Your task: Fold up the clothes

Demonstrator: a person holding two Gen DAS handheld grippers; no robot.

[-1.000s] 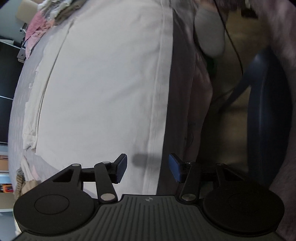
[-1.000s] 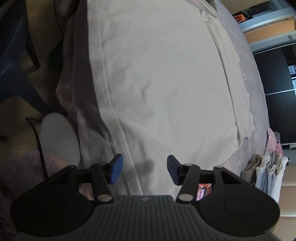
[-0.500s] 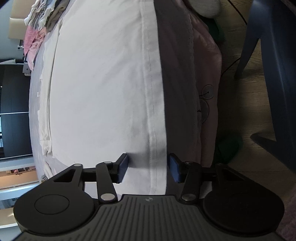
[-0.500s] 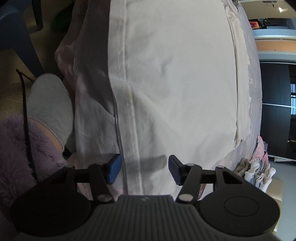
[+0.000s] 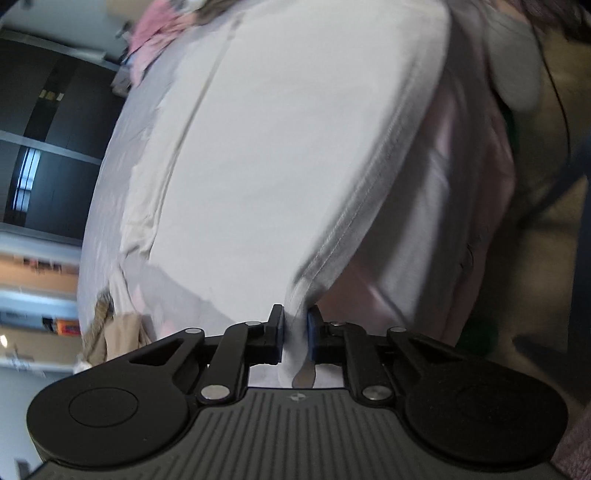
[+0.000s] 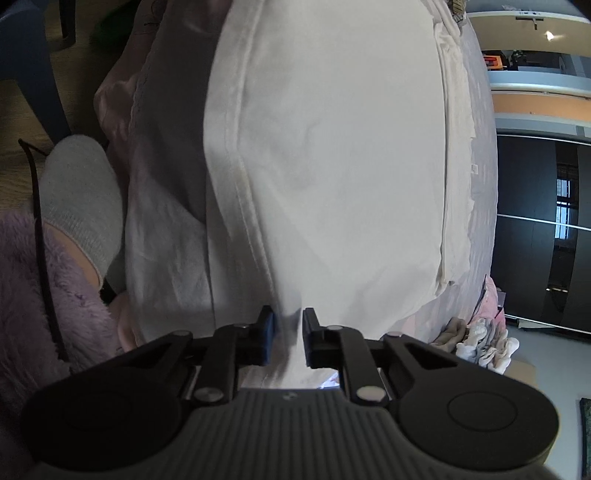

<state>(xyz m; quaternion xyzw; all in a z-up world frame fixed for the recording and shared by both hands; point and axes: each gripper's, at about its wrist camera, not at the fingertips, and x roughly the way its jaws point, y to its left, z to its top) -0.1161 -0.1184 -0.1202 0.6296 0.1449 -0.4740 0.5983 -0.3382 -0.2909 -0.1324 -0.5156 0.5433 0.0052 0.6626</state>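
A white garment (image 5: 280, 155) lies spread flat on a bed, its stitched hem along the near edge. My left gripper (image 5: 295, 325) is closing and its blue pads pinch a corner of that hem, which rises off the bed in a small peak. The same white garment (image 6: 332, 155) fills the right wrist view. My right gripper (image 6: 289, 332) is closing too, with a bunched fold of the hem squeezed between its pads.
A pale pink-grey bedsheet (image 5: 476, 192) hangs over the bed's side below the hem. Folded clothes (image 6: 484, 343) are stacked at one end of the bed, pink ones (image 5: 159, 33) at the other. A grey-socked foot (image 6: 81, 195) and a blue chair leg (image 6: 33, 70) stand on the wooden floor.
Both grippers went from wide open around the hem to closed on it. The left one has lifted its corner slightly and rolled, tilting its view.
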